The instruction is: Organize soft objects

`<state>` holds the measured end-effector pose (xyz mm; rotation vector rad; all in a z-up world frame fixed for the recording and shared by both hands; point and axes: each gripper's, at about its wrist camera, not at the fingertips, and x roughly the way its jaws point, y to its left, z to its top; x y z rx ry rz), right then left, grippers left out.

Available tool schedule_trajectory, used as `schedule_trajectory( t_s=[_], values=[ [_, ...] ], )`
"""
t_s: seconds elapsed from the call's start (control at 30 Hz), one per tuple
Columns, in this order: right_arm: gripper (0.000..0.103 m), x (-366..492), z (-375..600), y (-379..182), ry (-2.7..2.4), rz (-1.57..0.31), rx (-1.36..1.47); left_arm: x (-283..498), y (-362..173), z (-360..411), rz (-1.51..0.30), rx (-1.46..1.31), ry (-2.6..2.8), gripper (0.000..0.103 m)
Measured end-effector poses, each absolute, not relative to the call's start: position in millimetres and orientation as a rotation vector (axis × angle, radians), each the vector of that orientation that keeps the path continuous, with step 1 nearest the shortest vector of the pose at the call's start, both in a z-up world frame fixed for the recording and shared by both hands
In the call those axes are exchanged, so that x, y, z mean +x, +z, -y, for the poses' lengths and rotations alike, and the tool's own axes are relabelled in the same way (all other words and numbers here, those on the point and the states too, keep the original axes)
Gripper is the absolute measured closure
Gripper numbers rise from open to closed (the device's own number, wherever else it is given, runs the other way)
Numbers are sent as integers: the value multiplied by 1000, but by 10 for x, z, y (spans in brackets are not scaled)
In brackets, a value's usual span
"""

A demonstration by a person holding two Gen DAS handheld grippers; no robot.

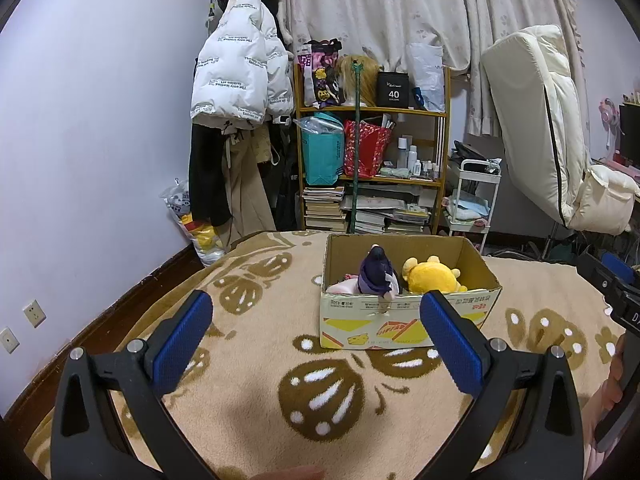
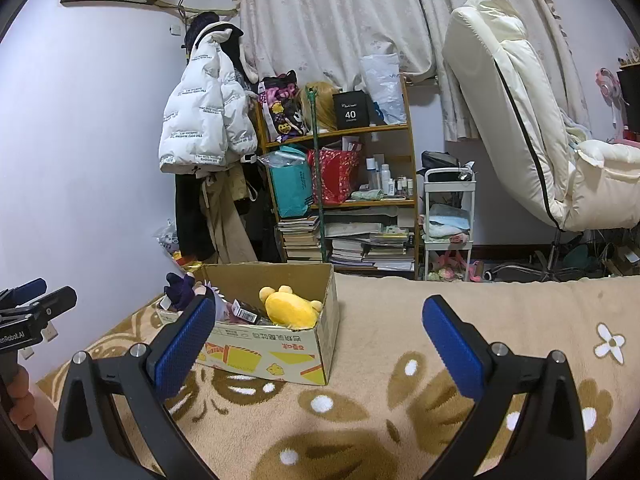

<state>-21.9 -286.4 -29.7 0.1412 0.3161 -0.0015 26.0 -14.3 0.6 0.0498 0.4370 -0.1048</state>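
Note:
An open cardboard box stands on the beige patterned blanket. Inside it lie a yellow plush toy, a dark purple doll and a pink soft item. My left gripper is open and empty, just in front of the box. In the right wrist view the box is at the left with the yellow plush and the purple doll in it. My right gripper is open and empty, to the right of the box.
A wooden shelf with bags, bottles and stacked books stands behind the bed. Coats hang on a rack at the left. A white trolley and a cream reclining chair stand at the right.

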Motion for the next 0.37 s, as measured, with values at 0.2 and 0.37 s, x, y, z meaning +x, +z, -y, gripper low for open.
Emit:
schedule_trajectory(
  t_s=[0.2, 0.37],
  values=[
    [0, -207, 2856, -288, -1, -317, 142, 276, -4, 136, -440, 49, -117, 1],
    [0, -212, 2867, -286, 0, -317, 142, 297, -8, 154, -446, 58, -114, 1]
  ],
)
